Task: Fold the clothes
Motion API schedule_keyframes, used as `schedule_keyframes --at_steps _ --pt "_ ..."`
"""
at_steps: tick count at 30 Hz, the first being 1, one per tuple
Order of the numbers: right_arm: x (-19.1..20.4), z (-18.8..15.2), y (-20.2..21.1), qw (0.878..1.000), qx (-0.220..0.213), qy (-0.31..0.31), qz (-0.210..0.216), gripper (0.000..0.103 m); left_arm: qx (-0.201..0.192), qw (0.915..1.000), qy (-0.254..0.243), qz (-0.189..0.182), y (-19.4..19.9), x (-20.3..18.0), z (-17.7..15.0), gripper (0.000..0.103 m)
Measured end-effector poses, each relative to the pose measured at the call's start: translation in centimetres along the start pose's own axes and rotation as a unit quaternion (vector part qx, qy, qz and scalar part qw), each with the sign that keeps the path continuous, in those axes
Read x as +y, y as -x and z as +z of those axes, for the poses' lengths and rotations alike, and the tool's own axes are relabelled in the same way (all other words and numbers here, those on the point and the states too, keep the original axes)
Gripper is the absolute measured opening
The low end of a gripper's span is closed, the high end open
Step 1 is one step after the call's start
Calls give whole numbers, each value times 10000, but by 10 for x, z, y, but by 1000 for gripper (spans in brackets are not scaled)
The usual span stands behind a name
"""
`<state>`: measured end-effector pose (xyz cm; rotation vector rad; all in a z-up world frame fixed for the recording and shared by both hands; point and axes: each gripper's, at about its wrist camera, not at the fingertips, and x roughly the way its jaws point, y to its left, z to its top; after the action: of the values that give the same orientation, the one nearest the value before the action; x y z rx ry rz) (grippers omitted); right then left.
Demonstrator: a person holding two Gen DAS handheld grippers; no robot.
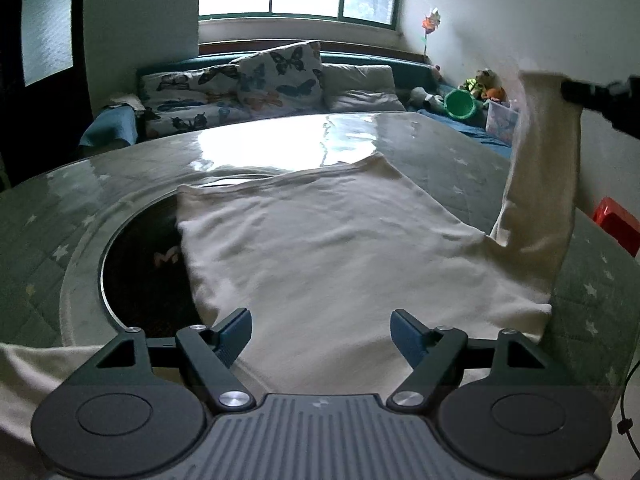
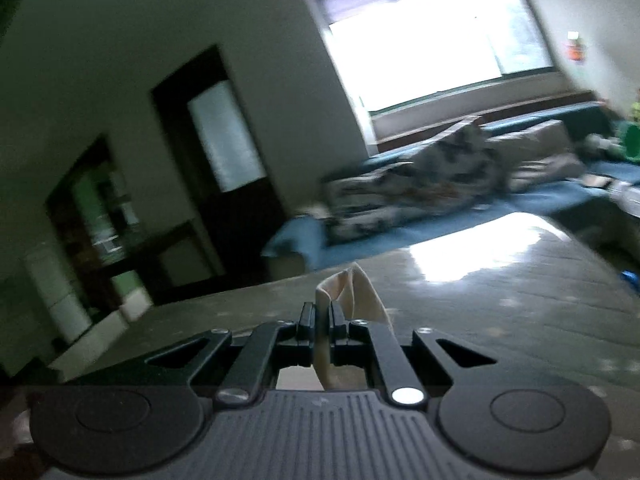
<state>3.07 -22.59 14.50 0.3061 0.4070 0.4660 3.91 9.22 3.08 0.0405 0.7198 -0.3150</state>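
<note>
A cream long-sleeved top (image 1: 320,248) lies spread flat on the glossy table (image 1: 440,148). My left gripper (image 1: 321,330) is open and empty, its jaws wide apart just above the near part of the top. My right gripper (image 2: 322,314) is shut on the end of the top's right sleeve (image 2: 352,288). In the left wrist view that sleeve (image 1: 540,184) is lifted upright off the table, and the right gripper (image 1: 600,94) holds it at the upper right.
A dark round inset (image 1: 140,272) in the table lies partly under the top's left edge. A red object (image 1: 616,222) sits at the table's right edge. Beyond the table is a blue couch with butterfly cushions (image 1: 272,80) and toys (image 1: 476,92).
</note>
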Motion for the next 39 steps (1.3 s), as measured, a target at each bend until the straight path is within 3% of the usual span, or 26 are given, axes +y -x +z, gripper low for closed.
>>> schedule_keyframes --at_steps 6,12,16,23,28,34,39 --pt "70 -19 -39 9943 437 365 901 5 -3 9998 199 57 6 13 -10 81" --pt "106 -62 -76 9807 1267 621 1354 9 20 9993 349 113 11 24 -19 81" --pt "98 -65 -64 9811 1331 718 1205 9 4 9991 392 168 16 33 -21 81" --pt "53 -81 -40 9793 1634 1172 247 9 -204 9982 545 174 29 42 -15 81" --pt "28 -98 -37 9728 1909 1309 -111 10 -367 9984 436 2 30 29 -3 81" --pt "19 -112 -47 9640 2284 1349 -175 10 -143 9998 97 -135 10 6 -4 79" --pt "24 -93 -50 9670 2067 1489 -79 11 -13 9997 37 -226 5 1 -15 79"
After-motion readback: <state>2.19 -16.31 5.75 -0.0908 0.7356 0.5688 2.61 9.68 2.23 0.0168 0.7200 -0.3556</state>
